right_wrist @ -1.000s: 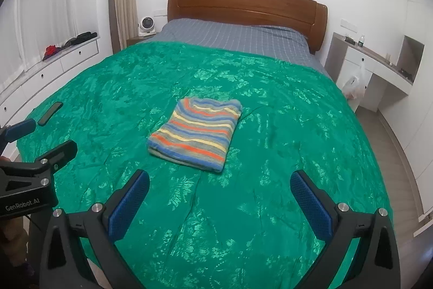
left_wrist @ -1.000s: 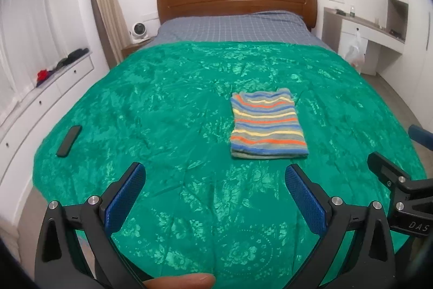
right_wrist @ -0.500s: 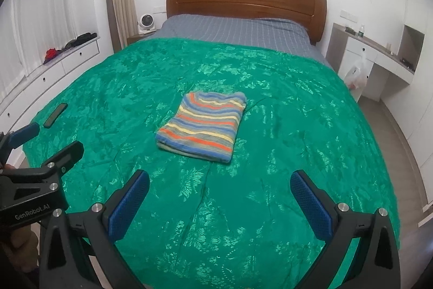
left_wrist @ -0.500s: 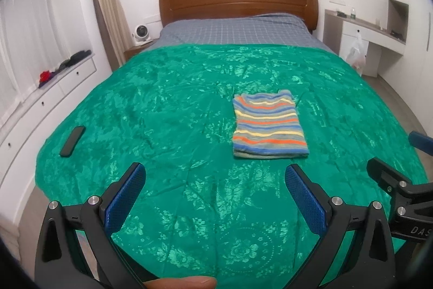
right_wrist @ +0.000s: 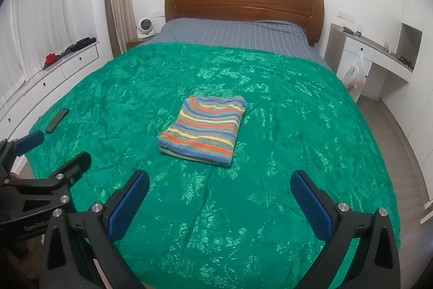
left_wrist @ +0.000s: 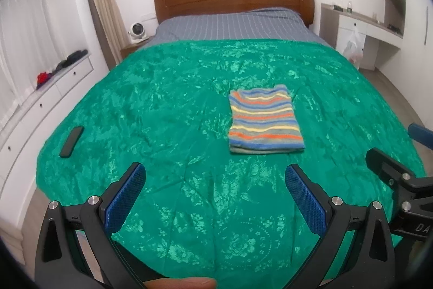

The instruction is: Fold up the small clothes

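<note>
The striped multicoloured knit garment (left_wrist: 263, 118) lies folded into a neat rectangle on the green floral bedspread (left_wrist: 167, 104), so folding looks finished. The left gripper (left_wrist: 213, 180) and right gripper (right_wrist: 219, 187) hang well short of it, jaws spread wide and empty, likely because nothing needs holding.

My left claw (left_wrist: 215, 180) and right claw (right_wrist: 219, 187) look alike to me: matte black angular plastic arms, each finger faced with a blue textured pad (left_wrist: 304, 201), round silver screws at the joints, and partial white lettering printed on each black body.
</note>
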A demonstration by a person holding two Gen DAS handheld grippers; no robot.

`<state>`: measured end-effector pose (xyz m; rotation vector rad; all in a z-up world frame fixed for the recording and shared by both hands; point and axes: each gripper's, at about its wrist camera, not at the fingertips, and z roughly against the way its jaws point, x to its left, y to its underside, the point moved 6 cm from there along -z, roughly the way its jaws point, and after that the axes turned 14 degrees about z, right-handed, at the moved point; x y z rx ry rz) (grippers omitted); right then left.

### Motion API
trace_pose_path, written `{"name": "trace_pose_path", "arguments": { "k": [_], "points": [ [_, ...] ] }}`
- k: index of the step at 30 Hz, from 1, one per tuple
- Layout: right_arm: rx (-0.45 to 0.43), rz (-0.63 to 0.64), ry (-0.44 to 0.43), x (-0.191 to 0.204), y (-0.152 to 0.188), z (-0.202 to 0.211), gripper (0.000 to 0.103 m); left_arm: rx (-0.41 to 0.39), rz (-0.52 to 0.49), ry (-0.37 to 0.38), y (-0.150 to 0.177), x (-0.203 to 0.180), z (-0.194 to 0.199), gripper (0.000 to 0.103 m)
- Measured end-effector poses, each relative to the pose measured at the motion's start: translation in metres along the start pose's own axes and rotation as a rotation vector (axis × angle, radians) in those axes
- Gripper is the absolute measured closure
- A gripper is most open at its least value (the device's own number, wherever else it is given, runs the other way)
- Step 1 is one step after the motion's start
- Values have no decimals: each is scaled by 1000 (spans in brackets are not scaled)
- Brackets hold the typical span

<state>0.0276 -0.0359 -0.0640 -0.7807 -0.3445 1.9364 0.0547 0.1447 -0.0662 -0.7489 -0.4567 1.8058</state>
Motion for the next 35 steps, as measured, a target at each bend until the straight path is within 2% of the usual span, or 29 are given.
{"name": "trace_pose_path", "arguments": {
  "k": [9,12,35],
  "points": [
    [10,18,-20,7,-3,-1,0,18,5,30,0,-1,4,0],
    [16,23,-27,9,-3,-2,0,36,34,42,-2,3,2,0],
    [43,17,-7,5,-8,-2,0,-8,55,-16,-8,15,0,0]
  ]
}}
